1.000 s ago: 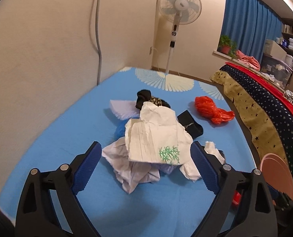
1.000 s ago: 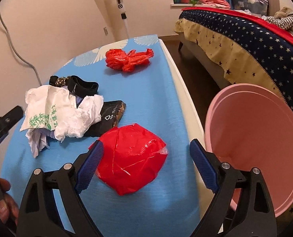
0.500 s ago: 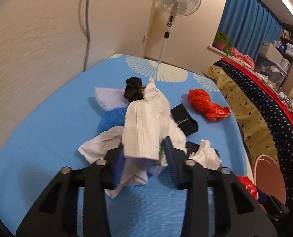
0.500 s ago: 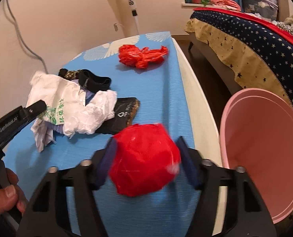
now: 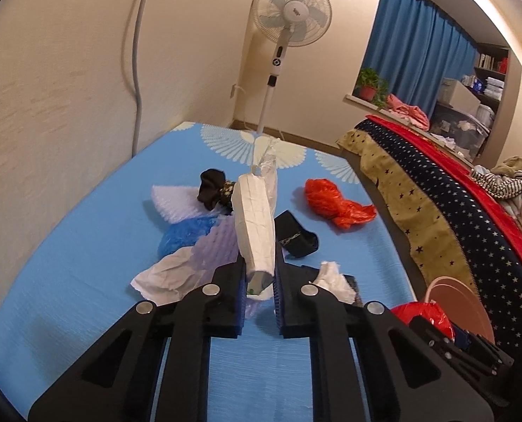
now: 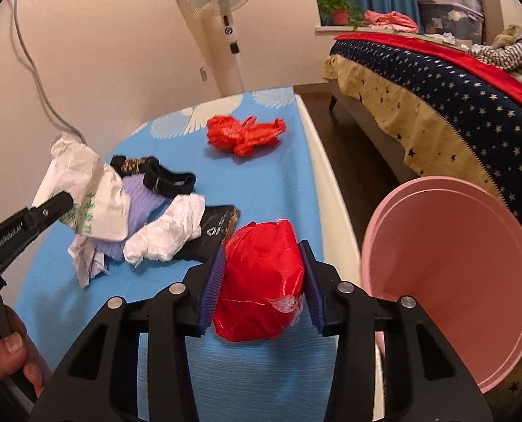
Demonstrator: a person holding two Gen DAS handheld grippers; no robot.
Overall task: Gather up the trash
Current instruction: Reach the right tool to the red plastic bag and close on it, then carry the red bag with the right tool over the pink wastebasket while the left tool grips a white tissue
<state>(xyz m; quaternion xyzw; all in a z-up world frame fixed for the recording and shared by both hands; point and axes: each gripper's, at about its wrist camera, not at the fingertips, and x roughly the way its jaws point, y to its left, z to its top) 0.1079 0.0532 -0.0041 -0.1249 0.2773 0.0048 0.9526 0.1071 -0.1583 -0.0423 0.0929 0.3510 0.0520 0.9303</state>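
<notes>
1. A bedroom: a low blue mat (image 5: 85, 281) with white fan prints lies along a cream wall, a pedestal fan (image 5: 289, 24) stands past its far end, and a bed with a starred cover (image 6: 454, 105) runs down the other side.
2. The pink bin (image 6: 454, 274) stands off the mat's bed-side edge, probably so that trash can go straight in.
3. The left gripper (image 5: 259, 292) has just been closing, and its pads now pinch a white paper bag (image 5: 255, 225), squeezed into a narrow upright roll. It sits mid-mat, well away from the bin.
4. The right gripper (image 6: 261, 281) has likewise been closing and clamps a red plastic ball (image 6: 261, 281), just beside the bin.
5. An orange bag (image 6: 243, 133), black packets and white tissue lie uncollected farther from the bin.
6. Only the right view shows the bin's open mouth, the bag's green print and a hand (image 6: 7, 355) on the left handle; the left view alone shows a blue wad (image 5: 187, 232).
</notes>
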